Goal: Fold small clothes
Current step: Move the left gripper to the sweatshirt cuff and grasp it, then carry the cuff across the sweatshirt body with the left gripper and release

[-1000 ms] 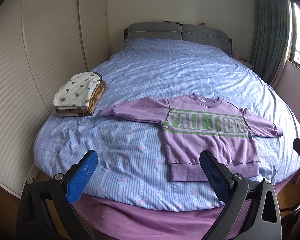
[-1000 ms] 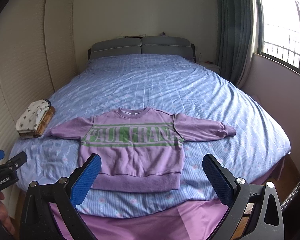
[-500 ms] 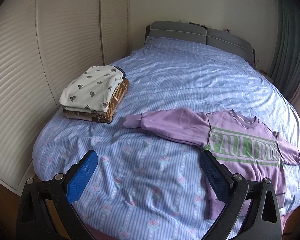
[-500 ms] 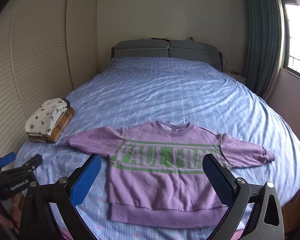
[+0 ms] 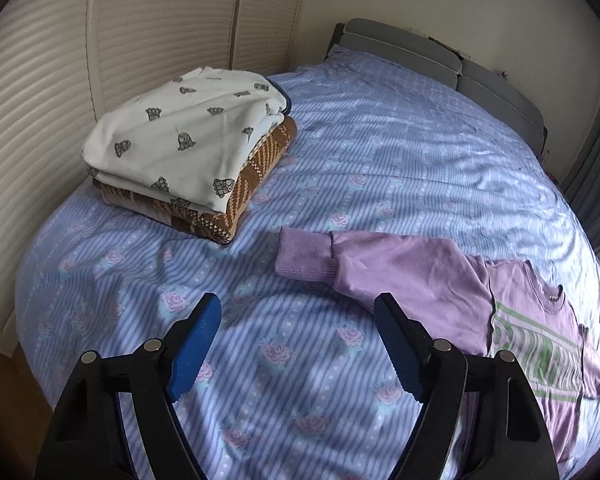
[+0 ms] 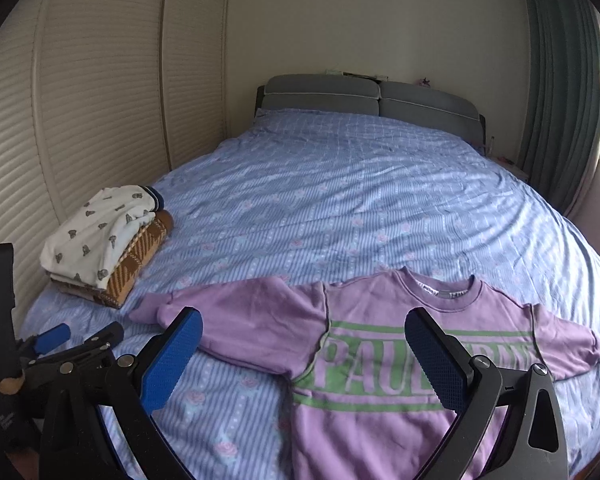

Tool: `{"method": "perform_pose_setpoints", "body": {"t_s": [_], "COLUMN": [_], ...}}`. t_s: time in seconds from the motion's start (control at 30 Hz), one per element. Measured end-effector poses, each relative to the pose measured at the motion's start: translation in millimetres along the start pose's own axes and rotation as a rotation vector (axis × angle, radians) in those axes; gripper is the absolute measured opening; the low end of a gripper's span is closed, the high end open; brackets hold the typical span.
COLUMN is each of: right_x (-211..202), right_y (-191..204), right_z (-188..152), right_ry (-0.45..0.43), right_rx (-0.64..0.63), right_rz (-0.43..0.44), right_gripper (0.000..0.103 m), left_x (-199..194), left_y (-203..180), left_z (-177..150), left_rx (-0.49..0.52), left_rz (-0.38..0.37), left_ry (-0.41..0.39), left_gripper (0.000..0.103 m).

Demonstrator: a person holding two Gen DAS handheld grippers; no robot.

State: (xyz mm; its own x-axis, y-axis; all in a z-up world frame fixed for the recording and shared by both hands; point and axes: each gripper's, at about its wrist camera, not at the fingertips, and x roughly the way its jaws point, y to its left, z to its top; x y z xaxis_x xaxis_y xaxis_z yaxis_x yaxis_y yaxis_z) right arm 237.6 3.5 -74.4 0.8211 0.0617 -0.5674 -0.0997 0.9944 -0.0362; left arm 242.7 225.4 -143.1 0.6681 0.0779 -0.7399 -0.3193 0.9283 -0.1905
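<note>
Blue striped bedding (image 6: 380, 208) with small roses covers the bed that fills both of my views, with louvred wardrobe doors (image 5: 40, 92) along one side and a grey headboard (image 6: 364, 96) at the far end. One purple sweatshirt (image 6: 380, 368) lies flat and face up near the foot of the bed, collar toward the headboard, both sleeves spread out sideways. Its long axis, sleeve to sleeve, runs across the bed.

My left gripper (image 5: 298, 340) hangs over bare sheet with the cuff of the nearer sleeve (image 5: 306, 256) just ahead and slightly to the right of its line. That sleeve stretches away rightward toward the body. Its jaws have just been closing partway, yet they stand well apart with nothing between them, only sheet beneath. My right gripper (image 6: 300, 356) sits over the sweatshirt's chest and shoulder seam, jaws spread wide and empty, the fabric below them and not pinched. I judge the left to be the nearer one for that cuff, and the right better placed for the body or the far sleeve (image 6: 568, 344).

Counted: one sweatshirt to fold, two sleeves, two grippers, and one stack of folded clothes (image 5: 188, 152) by the wardrobe, a cream printed piece on a brown patterned one. Whether more lies under them I cannot tell.
</note>
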Motion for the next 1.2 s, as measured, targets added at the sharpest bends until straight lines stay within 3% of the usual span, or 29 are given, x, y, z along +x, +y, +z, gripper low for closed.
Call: {"method": "perform_pose_setpoints", "body": {"t_s": [0.17, 0.27, 0.4, 0.67, 0.73, 0.77, 0.8, 0.97, 1.2], "right_x": [28.1, 42.0, 57.0, 71.4, 72.8, 73.0, 72.6, 61.5, 28.0], "right_y": [6.6, 7.6, 4.6, -7.8, -11.8, -14.0, -15.9, -30.2, -87.1], "right_z": [2.7, 4.1, 6.3, 3.4, 1.6, 0.7, 0.1, -2.1, -10.2], "right_ry": [0.024, 0.034, 0.048, 0.073, 0.082, 0.087, 0.09, 0.083, 0.071], "right_rx": [0.013, 0.026, 0.043, 0.058, 0.069, 0.073, 0.075, 0.07, 0.124], "right_rz": [-0.011, -0.018, -0.033, -0.071, -0.077, -0.078, -0.08, -0.096, -0.157], "right_gripper": [0.102, 0.102, 0.102, 0.102, 0.102, 0.102, 0.102, 0.102, 0.102], "left_x": [42.5, 62.4, 84.0, 105.7, 107.6, 107.2, 106.7, 87.0, 36.6], "left_y": [19.1, 25.1, 31.2, 35.8, 36.9, 38.0, 38.5, 26.5, -40.0], "left_z": [8.5, 9.2, 5.3, 6.8, 7.3, 7.3, 8.6, 21.2, 48.5], "left_rx": [-0.135, -0.199, -0.281, -0.392, -0.411, -0.418, -0.421, -0.357, -0.148], "left_rz": [-0.073, -0.102, -0.143, -0.183, -0.184, -0.184, -0.183, -0.16, -0.157], "left_ry": [0.045, 0.067, 0.106, 0.128, 0.128, 0.123, 0.12, 0.056, -0.084], "left_gripper": [0.057, 0.054, 0.038, 0.035, 0.027, 0.015, 0.01, 0.01, 0.01]}}
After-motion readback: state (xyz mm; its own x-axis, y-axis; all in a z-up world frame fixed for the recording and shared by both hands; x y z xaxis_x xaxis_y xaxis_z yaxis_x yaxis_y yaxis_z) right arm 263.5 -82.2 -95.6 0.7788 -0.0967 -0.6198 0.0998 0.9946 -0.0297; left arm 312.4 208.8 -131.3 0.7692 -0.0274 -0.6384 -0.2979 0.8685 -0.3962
